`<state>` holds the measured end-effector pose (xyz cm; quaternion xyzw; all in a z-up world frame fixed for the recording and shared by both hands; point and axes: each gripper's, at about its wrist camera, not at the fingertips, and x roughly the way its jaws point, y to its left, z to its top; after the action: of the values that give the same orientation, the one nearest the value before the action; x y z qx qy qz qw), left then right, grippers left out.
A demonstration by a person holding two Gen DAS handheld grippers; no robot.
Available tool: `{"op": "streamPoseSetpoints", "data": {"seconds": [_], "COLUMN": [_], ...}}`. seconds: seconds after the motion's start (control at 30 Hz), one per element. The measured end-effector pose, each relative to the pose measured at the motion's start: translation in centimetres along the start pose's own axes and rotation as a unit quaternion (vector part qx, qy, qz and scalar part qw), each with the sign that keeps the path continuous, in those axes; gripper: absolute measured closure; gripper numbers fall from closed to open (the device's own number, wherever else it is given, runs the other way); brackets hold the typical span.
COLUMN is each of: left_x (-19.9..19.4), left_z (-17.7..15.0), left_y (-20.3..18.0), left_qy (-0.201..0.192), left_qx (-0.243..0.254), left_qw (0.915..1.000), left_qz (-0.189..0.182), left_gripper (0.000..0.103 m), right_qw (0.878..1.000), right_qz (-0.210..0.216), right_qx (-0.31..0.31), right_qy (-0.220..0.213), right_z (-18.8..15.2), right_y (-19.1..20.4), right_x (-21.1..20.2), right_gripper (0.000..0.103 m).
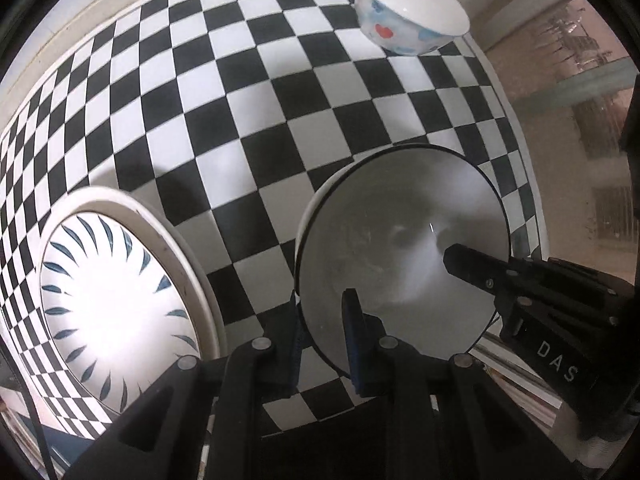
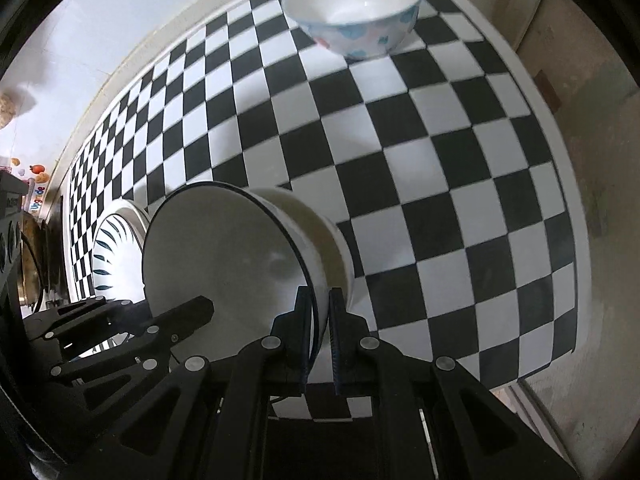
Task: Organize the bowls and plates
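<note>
Holding item one: white bowl with dark rim [image 1: 400, 248], pinched at opposite sides of its rim by your left gripper [image 1: 324, 336] and right gripper [image 2: 320, 320] — both jaws nearly closed on the thin wall, likely so it stays level above the checkered cloth [image 2: 460, 160]. Item two: leaf-patterned plate [image 1: 116, 304], just beside. Item three: flowered bowl [image 2: 356, 16], well apart at the far edge — probably the stacking partner.

both wrist cameras look steeply down along their own black fingers, close above the black-and-white checkered tabletop [image 1: 248, 92]. each frames the other gripper across the shared dark-rimmed white bowl [image 2: 224, 264], the hearts-patterned bowl [image 1: 408, 20] farther ahead.
</note>
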<state>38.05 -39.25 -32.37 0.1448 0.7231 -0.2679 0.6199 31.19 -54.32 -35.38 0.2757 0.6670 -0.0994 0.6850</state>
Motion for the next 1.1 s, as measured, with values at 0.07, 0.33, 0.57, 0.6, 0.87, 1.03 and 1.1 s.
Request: {"op": "streamPoseSetpoints", "data": {"seconds": [0.07,0.33,0.57,0.6,0.87,1.03,1.1], "left_x": [0.3,0.6,0.9,0.8,0.7,0.4,0.0], "left_z": [-0.1,-0.7,-0.7,-0.6,-0.4,-0.5,-0.7], "left_y": [-0.3,-0.8,-0.7,-0.7,-1.1,-1.5,-1.6], "left_qy": [0.000,0.001,-0.001,-0.003,-0.003,-0.005,-0.007], "left_qx": [0.001,0.003,-0.006,-0.007,-0.001,-0.002,-0.001], "left_qw": [1.0000,0.9999,0.9999,0.9998,0.9997,0.9996,0.9996], "left_qz": [0.001,0.015,0.016,0.017,0.026,0.029,0.027], "left_gripper": [0.087,0.087,0.087,0.087,0.087,0.087,0.087], "right_qw": [1.000,1.000,0.999,0.999,0.999,0.999,0.999], "right_qz": [-0.004,-0.004,0.024,0.024,0.003,-0.011,-0.015], "right_qx": [-0.004,0.002,0.029,0.027,-0.001,-0.020,-0.025], "right_qy": [0.001,0.026,0.039,0.039,0.041,0.042,0.040], "right_z": [0.0,0.5,0.4,0.4,-0.3,-0.6,-0.7], "right_y": [0.2,0.2,-1.0,-1.0,-0.9,-0.2,0.0], "right_x": [0.1,0.5,0.3,0.1,-0.9,-0.6,-0.6], "right_gripper": [0.093,0.091,0.086,0.086,0.082,0.082,0.082]}}
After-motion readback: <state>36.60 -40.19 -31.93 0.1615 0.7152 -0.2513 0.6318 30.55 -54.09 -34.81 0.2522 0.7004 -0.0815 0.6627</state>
